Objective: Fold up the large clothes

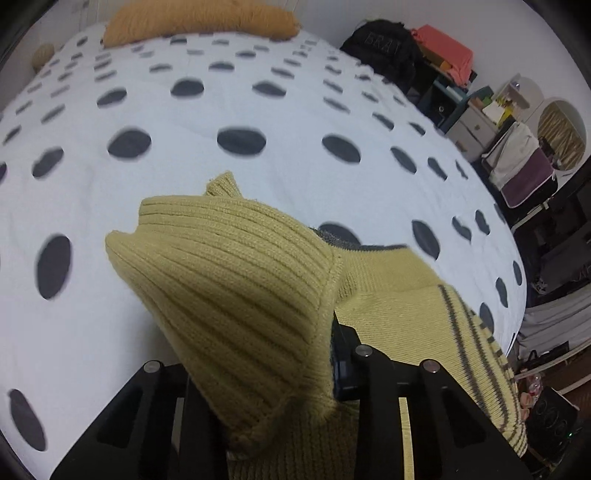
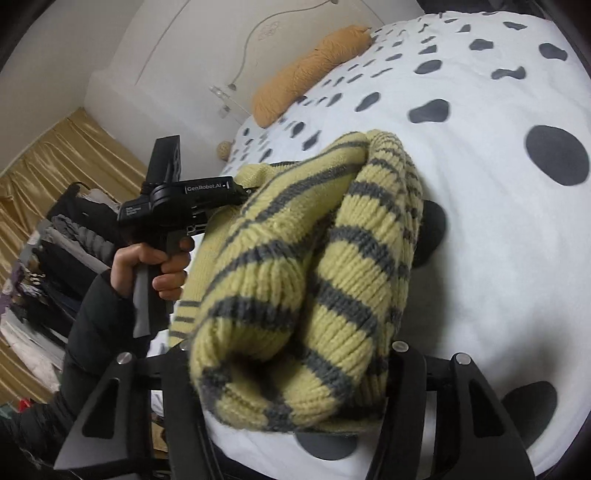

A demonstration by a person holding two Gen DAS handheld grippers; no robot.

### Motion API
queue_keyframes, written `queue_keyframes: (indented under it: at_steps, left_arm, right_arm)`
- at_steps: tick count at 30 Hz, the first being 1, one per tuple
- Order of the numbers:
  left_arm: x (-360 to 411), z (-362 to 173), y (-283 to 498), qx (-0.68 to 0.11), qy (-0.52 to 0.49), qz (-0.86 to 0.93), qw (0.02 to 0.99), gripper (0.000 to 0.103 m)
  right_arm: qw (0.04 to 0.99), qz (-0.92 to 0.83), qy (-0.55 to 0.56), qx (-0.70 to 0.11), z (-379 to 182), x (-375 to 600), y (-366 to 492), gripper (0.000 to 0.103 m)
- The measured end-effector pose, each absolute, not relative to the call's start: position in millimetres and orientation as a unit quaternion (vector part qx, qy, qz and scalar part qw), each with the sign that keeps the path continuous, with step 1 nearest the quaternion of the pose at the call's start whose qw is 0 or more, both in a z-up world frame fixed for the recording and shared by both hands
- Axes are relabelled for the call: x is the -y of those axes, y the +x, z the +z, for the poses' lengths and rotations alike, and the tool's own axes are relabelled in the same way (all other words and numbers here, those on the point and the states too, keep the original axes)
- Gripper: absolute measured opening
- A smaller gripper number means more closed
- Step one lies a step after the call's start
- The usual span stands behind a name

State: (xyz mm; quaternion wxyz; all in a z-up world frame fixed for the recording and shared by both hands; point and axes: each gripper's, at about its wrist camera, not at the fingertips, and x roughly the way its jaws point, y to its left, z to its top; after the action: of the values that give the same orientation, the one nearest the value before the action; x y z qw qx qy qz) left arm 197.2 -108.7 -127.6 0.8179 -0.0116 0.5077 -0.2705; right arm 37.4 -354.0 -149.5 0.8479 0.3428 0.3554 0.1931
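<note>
Garment: a yellow-green knit sweater (image 1: 236, 280) with grey stripes, bunched and lifted above the bed, spanning both tools.
Ribbed section: in the left wrist view a plain ribbed band of the sweater stands up between the left tool's arms and hides the fingertips.
Striped section: in the right wrist view a thick roll of striped knit (image 2: 295, 295) fills the gap between the right tool's arms.
Left tool (image 1: 291, 391): clenched on the sweater; the knit is gathered and pulled taut from the jaws. The pads themselves are covered by fabric.
Right tool (image 2: 291, 373): grasping the striped roll of the sweater, which bulges out on both sides of its arms.
Left hand (image 2: 155, 266): seen from the right wrist view, wrapped round the black handle of the left tool, in a dark padded sleeve (image 2: 96, 325).
Bed (image 1: 280, 110): white cover with dark grey spots, lying below and beyond the sweater.
Pillow (image 1: 199, 18): mustard-coloured, at the far end of the bed against the wall.
Right-hand surroundings, left wrist view: a black bag (image 1: 384, 48) beside a coral-pink item (image 1: 447, 51), well apart from the sweater.
Left-hand surroundings, right wrist view: a gold curtain (image 2: 62, 155) behind stacked clothing.
</note>
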Motion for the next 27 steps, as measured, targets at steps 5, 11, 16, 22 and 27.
queue_keyframes:
  at_steps: [5, 11, 16, 22, 27]
  left_arm:
    - [70.4, -65.2, 215.2, -0.468, -0.006, -0.243, 0.850, 0.030]
    - [31.4, -109.3, 287.3, -0.512, 0.008, -0.159, 0.844, 0.042]
    - [36.8, -166.7, 296.2, -0.525, 0.042, -0.136, 0.839, 0.061]
    - [-23.3, -95.3, 274.9, -0.500, -0.097, -0.166, 0.844, 0.073]
    - [-53.8, -64.8, 199.3, -0.444, -0.119, -0.192, 0.867, 0.087]
  right_arm:
    - [0.835, 0.244, 0.370, -0.325, -127.9, 324.1, 64.3, 0.057]
    - [0.826, 0.231, 0.366, -0.361, -150.1, 284.5, 130.5, 0.060]
    - [0.827, 0.212, 0.315, -0.414, -179.5, 277.3, 134.4, 0.071]
    - [0.840, 0.184, 0.292, -0.419, -128.2, 323.0, 92.0, 0.077]
    - [0.865, 0.179, 0.251, -0.397, -85.7, 326.0, 160.6, 0.083]
